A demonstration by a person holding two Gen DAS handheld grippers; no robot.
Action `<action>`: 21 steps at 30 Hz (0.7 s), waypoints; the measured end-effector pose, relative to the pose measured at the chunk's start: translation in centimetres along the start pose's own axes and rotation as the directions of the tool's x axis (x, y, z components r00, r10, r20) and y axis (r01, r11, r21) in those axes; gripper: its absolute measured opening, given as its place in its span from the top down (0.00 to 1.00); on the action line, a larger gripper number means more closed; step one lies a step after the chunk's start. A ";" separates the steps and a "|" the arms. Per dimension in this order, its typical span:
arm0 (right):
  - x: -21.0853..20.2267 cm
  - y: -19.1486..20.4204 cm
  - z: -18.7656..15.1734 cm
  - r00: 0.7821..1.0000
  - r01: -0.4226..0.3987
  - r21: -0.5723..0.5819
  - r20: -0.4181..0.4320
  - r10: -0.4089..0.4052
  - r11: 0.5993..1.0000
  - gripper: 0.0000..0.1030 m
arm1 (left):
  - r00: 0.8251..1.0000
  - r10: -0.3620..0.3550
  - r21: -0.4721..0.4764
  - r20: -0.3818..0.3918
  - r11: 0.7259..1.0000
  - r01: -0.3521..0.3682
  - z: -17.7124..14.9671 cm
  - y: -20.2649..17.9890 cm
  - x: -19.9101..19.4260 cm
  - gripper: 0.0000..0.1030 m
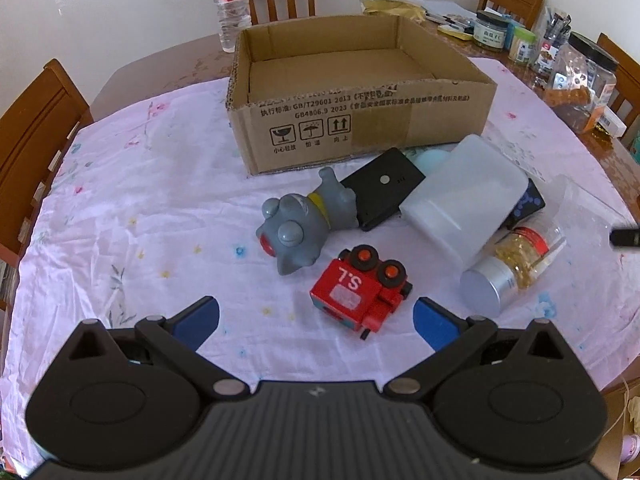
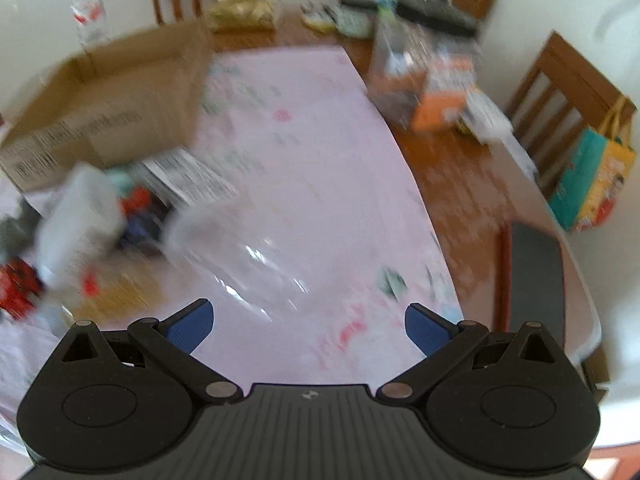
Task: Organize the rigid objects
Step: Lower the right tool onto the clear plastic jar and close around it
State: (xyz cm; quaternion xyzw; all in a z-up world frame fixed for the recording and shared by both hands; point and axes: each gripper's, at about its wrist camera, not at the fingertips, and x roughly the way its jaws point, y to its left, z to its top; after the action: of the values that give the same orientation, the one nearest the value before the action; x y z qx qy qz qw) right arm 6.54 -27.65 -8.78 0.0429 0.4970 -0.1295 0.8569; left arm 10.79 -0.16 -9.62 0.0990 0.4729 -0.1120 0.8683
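Note:
An open, empty cardboard box (image 1: pixel 360 92) stands on the pink cloth. In front of it lie a grey cat toy (image 1: pixel 304 220), a red toy train (image 1: pixel 360 292), a black flat case (image 1: pixel 384 188), a white translucent container (image 1: pixel 468 204), a silver-lidded jar (image 1: pixel 512 276) and a clear plastic cup (image 1: pixel 580 208). My left gripper (image 1: pixel 316 320) is open, just short of the red train. My right gripper (image 2: pixel 308 324) is open and empty; its view is blurred, with the clear cup (image 2: pixel 240 256) just ahead and the box (image 2: pixel 108 96) at far left.
Wooden chairs (image 1: pixel 36 128) surround the table. A water bottle (image 1: pixel 230 4) stands behind the box. Jars and clutter (image 1: pixel 560 60) fill the far right of the table. An orange box (image 2: pixel 440 100), a dark pad (image 2: pixel 536 280) and a bag (image 2: pixel 592 184) are at right.

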 end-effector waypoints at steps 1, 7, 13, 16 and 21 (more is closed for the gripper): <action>-0.3 0.5 0.6 1.000 -0.006 -0.004 0.021 0.006 1.000 0.00 | 1.000 -0.001 0.002 -0.001 1.000 0.001 0.1 0.1 0.1 0.00; 1.3 3.6 4.5 0.996 -0.002 -0.007 0.093 0.003 1.000 0.00 | 1.000 -0.011 0.006 -0.002 1.000 0.011 0.3 0.5 0.5 0.00; 4.1 4.5 3.7 0.998 0.066 -0.038 0.022 -0.065 0.997 0.00 | 1.000 -0.025 0.006 -0.002 1.000 0.026 0.4 0.6 0.6 0.01; 3.4 4.1 2.0 0.997 0.072 -0.030 0.009 -0.071 0.997 0.00 | 0.999 -0.035 0.011 -0.002 0.999 0.035 0.5 0.4 0.7 0.01; 2.7 3.6 -0.5 0.998 0.067 -0.027 -0.013 -0.068 0.997 0.00 | 0.999 -0.033 0.022 -0.011 0.999 0.034 0.6 0.0 1.3 0.01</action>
State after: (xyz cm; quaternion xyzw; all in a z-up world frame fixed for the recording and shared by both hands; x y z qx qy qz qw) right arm 8.37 -24.52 -11.54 0.0155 0.5058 -0.1515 0.8491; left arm 11.94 -0.43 -10.37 0.1015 0.4780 -0.1314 0.8625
